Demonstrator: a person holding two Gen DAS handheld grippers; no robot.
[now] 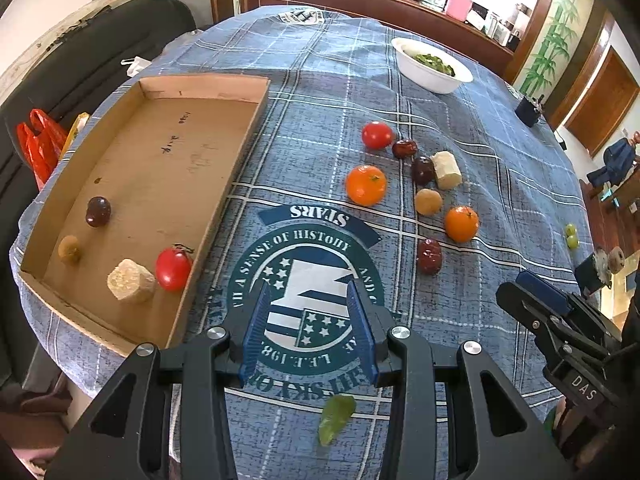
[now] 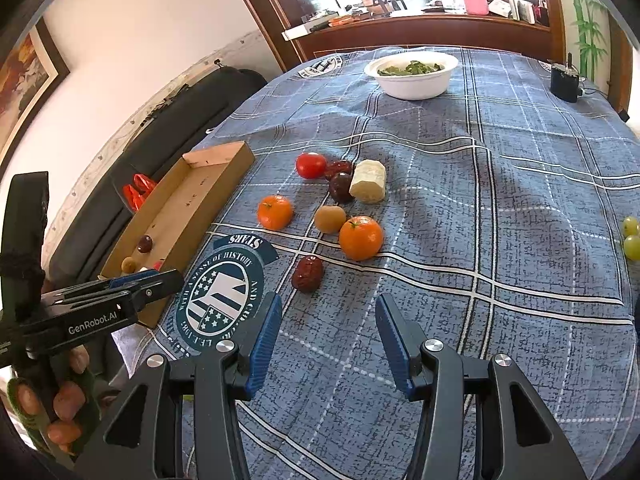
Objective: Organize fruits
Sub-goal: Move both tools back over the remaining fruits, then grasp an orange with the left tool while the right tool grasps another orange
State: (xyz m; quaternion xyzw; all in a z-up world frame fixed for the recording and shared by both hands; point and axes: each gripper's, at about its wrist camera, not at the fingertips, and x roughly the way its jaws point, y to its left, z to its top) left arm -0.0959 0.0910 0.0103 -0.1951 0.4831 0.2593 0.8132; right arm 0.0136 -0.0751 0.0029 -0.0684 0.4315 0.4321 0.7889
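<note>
A surface covered by a blue plaid cloth (image 2: pixel 500 184) with a round crest print carries the fruit. At its left edge lies a shallow brown cardboard tray (image 1: pixel 240 120), and four pieces lie in it: one dark purple round fruit (image 1: pixel 98 211), one small tan round fruit (image 1: pixel 69 249), one pale yellowish chunk (image 1: pixel 130 281) and one red tomato (image 1: pixel 173 269), the last two touching near the tray's near corner.

Loose on the cloth, well apart from the tray, sits a cluster of eight: one red tomato (image 2: pixel 311 165), two orange mandarins (image 2: pixel 274 212) (image 2: pixel 361 237), two wrinkled dark red dates (image 2: pixel 307 273) (image 2: pixel 339 168), one dark purple plum-like fruit (image 2: pixel 341 187), one tan round fruit (image 2: pixel 329 219) and one pale cut chunk (image 2: pixel 369 187). The far date, the dark fruit and the chunk touch one another. Two green grapes (image 2: pixel 631 236) lie at the right edge, and one green leafy scrap (image 1: pixel 336 418) lies under the left tongs.

A white bowl (image 2: pixel 414 80) of greens stands at the far side.

The left tongs (image 1: pixel 307 312) hang over the crest print, part open, with nothing between the blue pads. The right tongs (image 2: pixel 328 320) hover over bare cloth near the near date, part open and empty.
</note>
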